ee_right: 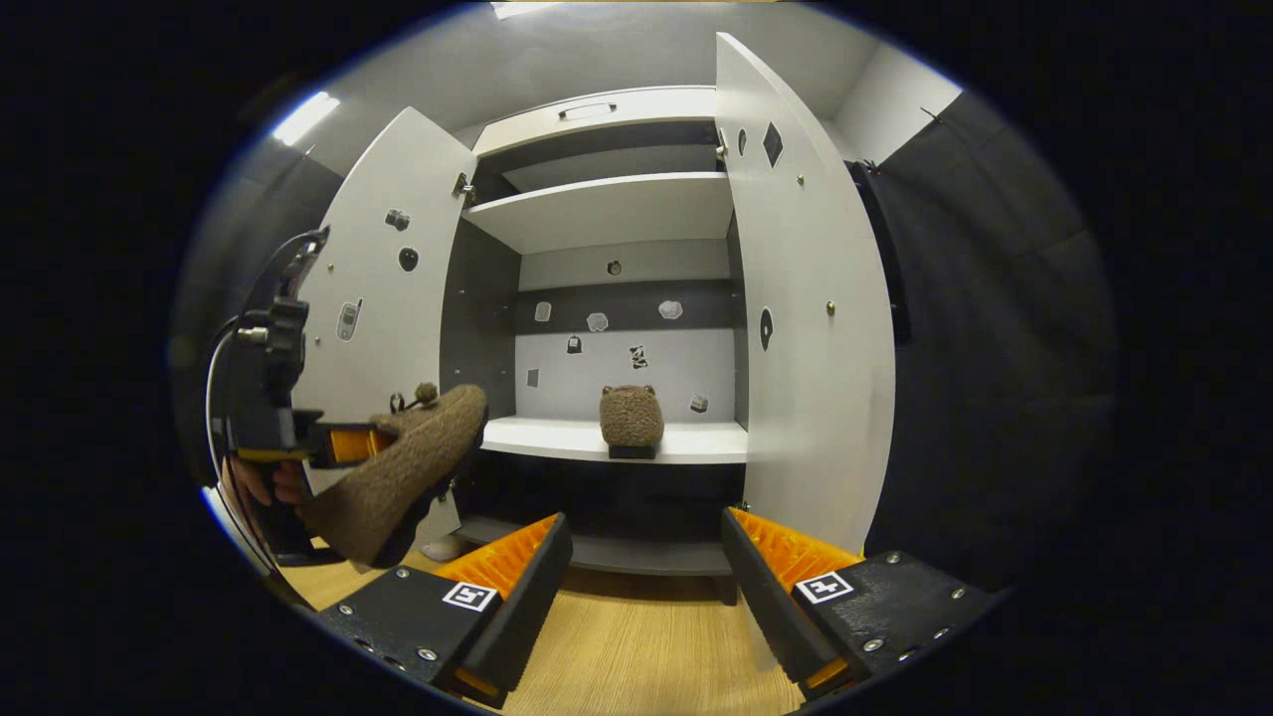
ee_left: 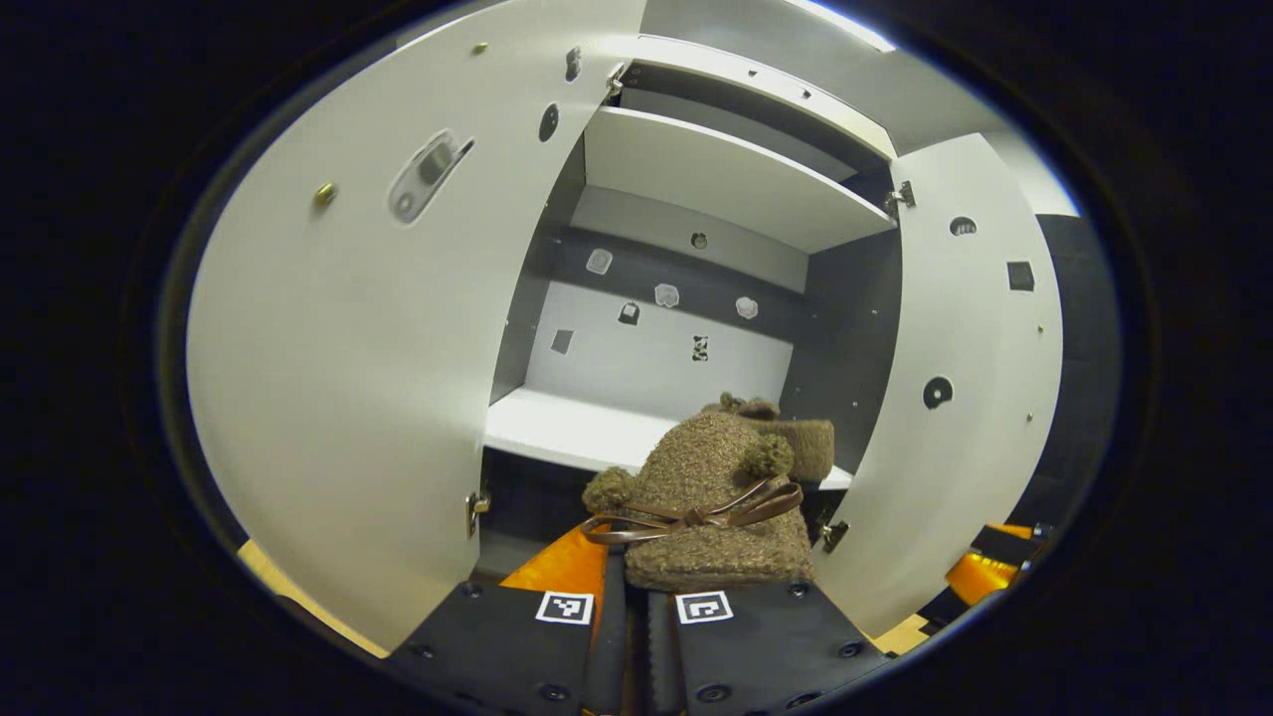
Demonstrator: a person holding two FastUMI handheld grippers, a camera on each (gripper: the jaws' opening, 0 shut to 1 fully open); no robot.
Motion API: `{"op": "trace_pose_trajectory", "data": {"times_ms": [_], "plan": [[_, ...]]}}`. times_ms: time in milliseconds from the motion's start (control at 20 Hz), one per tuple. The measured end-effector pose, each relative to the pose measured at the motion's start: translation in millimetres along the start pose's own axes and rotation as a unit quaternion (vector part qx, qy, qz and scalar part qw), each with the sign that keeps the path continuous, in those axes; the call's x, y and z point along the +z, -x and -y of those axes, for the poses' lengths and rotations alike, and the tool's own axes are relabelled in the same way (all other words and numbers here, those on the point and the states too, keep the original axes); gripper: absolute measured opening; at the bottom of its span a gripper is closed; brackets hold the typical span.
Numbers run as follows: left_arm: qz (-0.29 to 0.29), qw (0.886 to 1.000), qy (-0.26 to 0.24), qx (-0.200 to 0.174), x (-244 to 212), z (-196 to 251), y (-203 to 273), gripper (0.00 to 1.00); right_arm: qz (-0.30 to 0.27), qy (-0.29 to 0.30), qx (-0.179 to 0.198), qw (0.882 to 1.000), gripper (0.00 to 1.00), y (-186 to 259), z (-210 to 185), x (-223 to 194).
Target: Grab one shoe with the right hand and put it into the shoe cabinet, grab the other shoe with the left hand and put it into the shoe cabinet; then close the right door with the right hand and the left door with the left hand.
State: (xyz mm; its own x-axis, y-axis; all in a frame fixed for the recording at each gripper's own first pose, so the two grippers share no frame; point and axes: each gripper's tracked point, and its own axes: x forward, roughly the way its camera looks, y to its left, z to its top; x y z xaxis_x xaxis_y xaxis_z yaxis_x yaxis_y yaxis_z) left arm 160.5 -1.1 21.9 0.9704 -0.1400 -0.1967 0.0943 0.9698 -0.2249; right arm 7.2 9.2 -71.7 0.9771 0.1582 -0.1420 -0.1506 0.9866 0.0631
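Note:
My left gripper (ee_left: pixel 636 585) is shut on a fuzzy brown shoe (ee_left: pixel 701 497) with a brown bow, holding it in the air in front of the open shoe cabinet. The other shoe (ee_left: pixel 801 438) stands on the white middle shelf (ee_left: pixel 557 428), at its right side. In the right gripper view that shelved shoe (ee_right: pixel 631 416) faces me from the shelf (ee_right: pixel 696 440). My right gripper (ee_right: pixel 646 557) is open with nothing between its fingers, low over the floor and back from the cabinet. To its left a hand carries the left gripper (ee_right: pixel 288 438) with the held shoe (ee_right: pixel 398 477).
Both cabinet doors stand wide open: the left door (ee_right: pixel 388 298) and the right door (ee_right: pixel 806 328). In the left gripper view the left door (ee_left: pixel 378 328) is close beside me. An upper shelf (ee_right: pixel 607 209) is bare. The floor (ee_right: pixel 636 636) is light wood.

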Motion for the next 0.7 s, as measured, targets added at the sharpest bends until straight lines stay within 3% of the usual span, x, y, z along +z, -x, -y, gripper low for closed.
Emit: {"op": "trace_pose_trajectory", "data": {"times_ms": [100,250,400,700], "plan": [[0.01,1.0,-0.006,0.01,42,0,-20,0.17,0.003,0.001,-0.004,1.0,0.93,2,2,2],[-0.004,1.0,-0.013,0.023,65,-6,-68,0.17,0.006,-0.004,-0.008,1.0,0.94,6,1,4],[-0.039,0.999,-0.019,0.023,63,-12,-124,0.16,0.003,-0.002,-0.013,1.0,0.93,6,3,4],[-0.129,0.989,-0.016,0.073,23,-39,-221,0.16,-0.001,0.008,-0.023,1.0,0.93,4,8,5]]}}
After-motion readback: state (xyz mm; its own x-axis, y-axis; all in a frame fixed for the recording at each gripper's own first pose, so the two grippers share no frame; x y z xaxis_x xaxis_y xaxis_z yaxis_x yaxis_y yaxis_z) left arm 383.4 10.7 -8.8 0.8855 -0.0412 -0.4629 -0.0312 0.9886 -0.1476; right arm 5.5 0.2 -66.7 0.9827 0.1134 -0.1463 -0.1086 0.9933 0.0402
